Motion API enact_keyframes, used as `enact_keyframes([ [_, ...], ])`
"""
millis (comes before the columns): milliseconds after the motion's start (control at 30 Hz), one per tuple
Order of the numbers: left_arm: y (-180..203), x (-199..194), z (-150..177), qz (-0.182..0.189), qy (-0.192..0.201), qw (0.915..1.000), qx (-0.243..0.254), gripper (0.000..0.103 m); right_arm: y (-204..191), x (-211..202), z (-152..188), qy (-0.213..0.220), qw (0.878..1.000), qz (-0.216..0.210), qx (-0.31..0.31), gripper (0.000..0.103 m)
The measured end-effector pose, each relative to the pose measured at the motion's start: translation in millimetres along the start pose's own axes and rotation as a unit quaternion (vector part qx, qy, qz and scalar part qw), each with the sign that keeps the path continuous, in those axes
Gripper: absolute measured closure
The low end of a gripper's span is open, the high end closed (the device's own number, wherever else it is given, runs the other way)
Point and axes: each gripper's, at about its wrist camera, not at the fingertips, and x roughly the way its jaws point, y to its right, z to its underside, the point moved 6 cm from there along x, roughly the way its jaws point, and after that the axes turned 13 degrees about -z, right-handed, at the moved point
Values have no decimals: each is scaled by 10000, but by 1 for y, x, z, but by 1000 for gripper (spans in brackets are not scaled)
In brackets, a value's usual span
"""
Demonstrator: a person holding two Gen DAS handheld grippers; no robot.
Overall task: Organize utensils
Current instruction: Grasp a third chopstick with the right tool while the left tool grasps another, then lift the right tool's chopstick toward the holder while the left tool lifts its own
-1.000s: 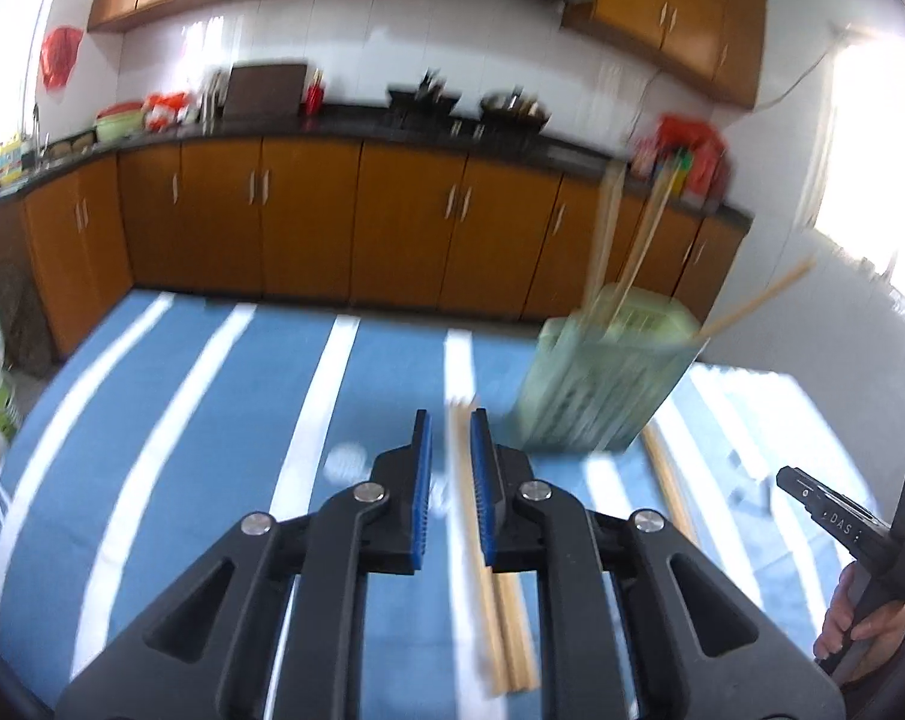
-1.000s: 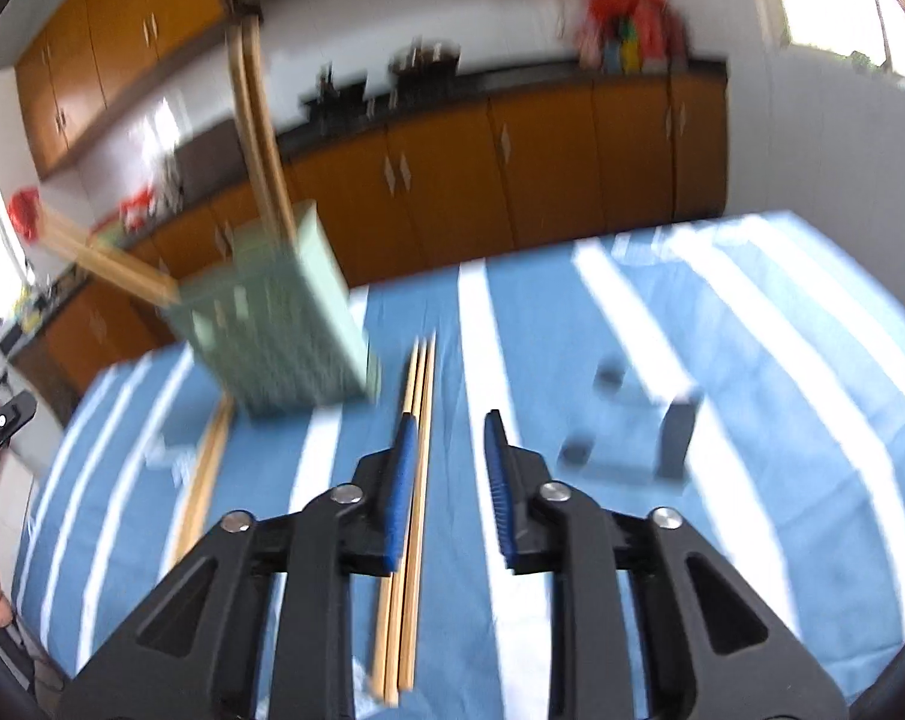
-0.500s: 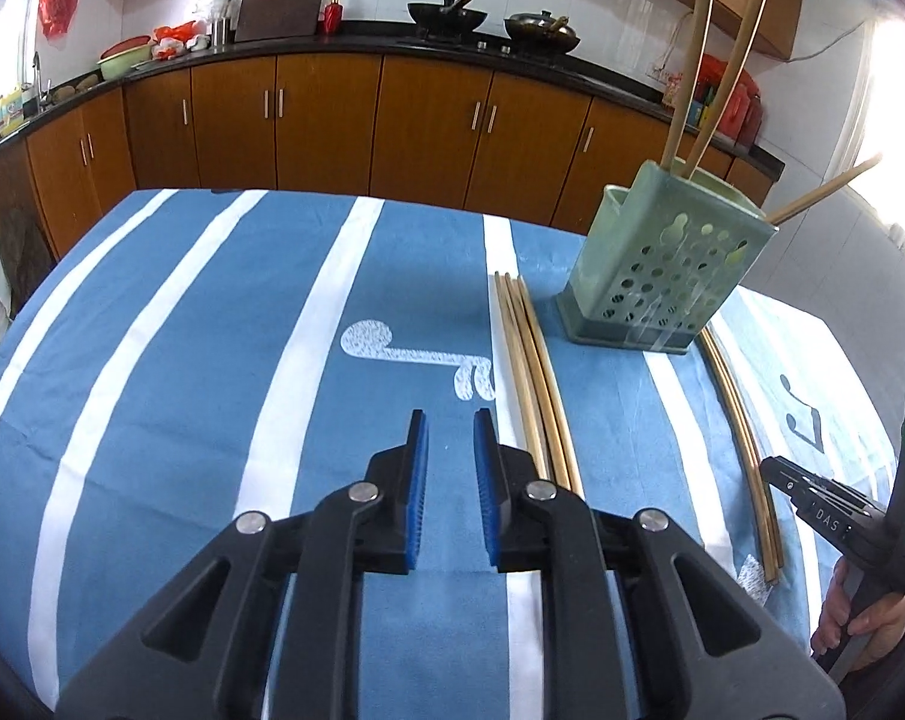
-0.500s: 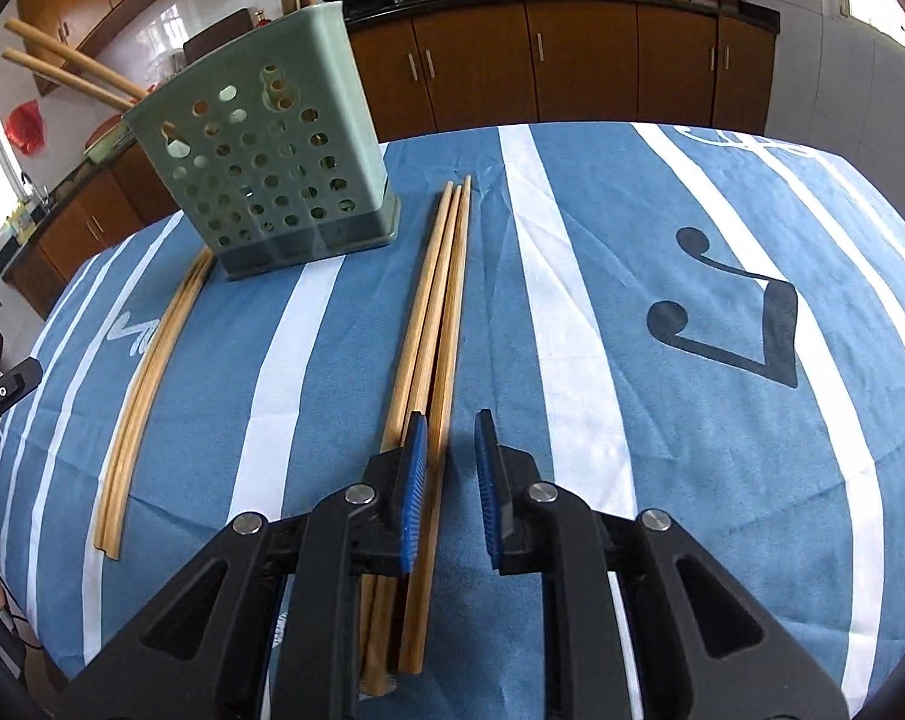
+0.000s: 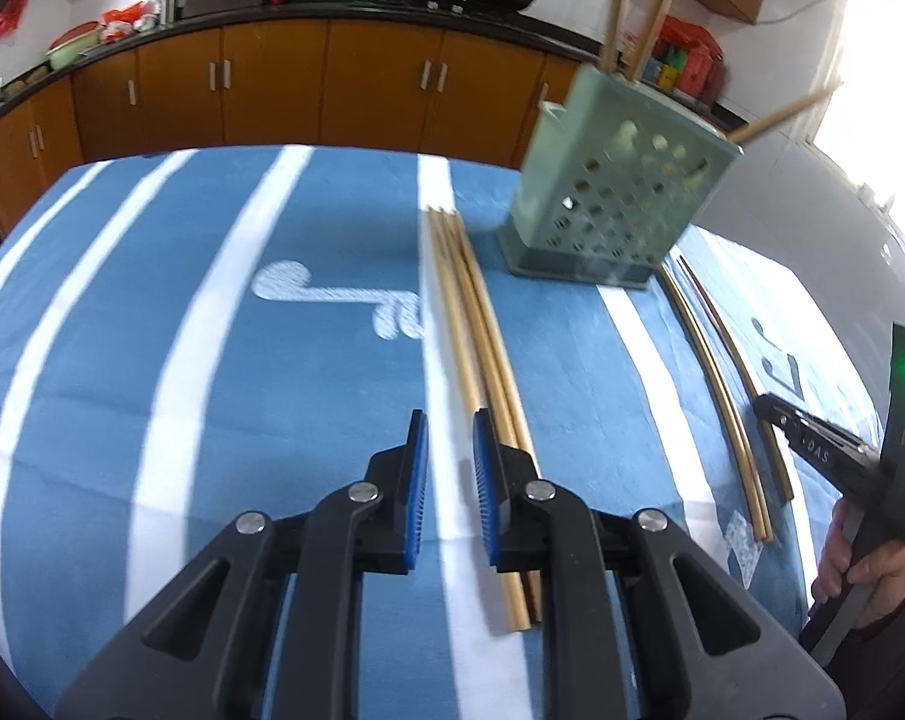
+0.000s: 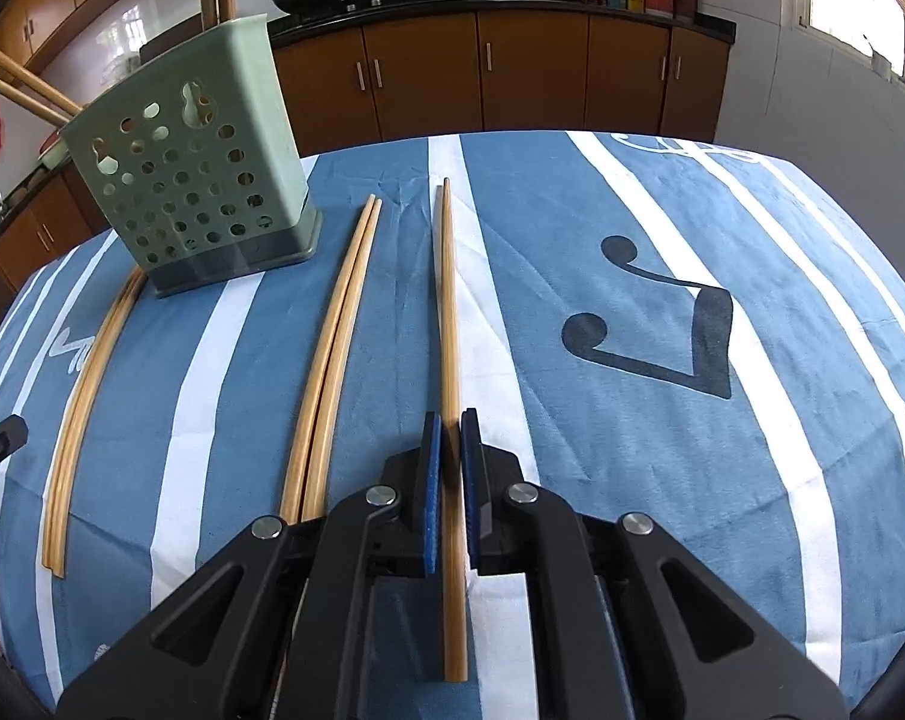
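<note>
Blue cloth with white stripes point(image 6: 662, 228) covered the table. Pale green perforated plastic utensil holder point(image 6: 194, 180) stood upright on it, wooden sticks poking out the top. Right gripper point(image 6: 447, 450) was clamped on a single long wooden chopstick point(image 6: 448, 300) right of the holder. Left gripper point(image 5: 449, 450), narrowly apart and holding nothing, sat beside a bundle of wooden chopsticks point(image 5: 470, 312) left of the holder.
</note>
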Motion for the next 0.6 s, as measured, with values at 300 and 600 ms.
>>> enact_keyframes([
  [300,19,21,11,-154,-237,9991,322,91,-1,0,1,23,10000,-12,-25,96],
  [600,14,27,1,-546,-102,9981,257,95,0,1,1,16,10000,-8,-60,95],
])
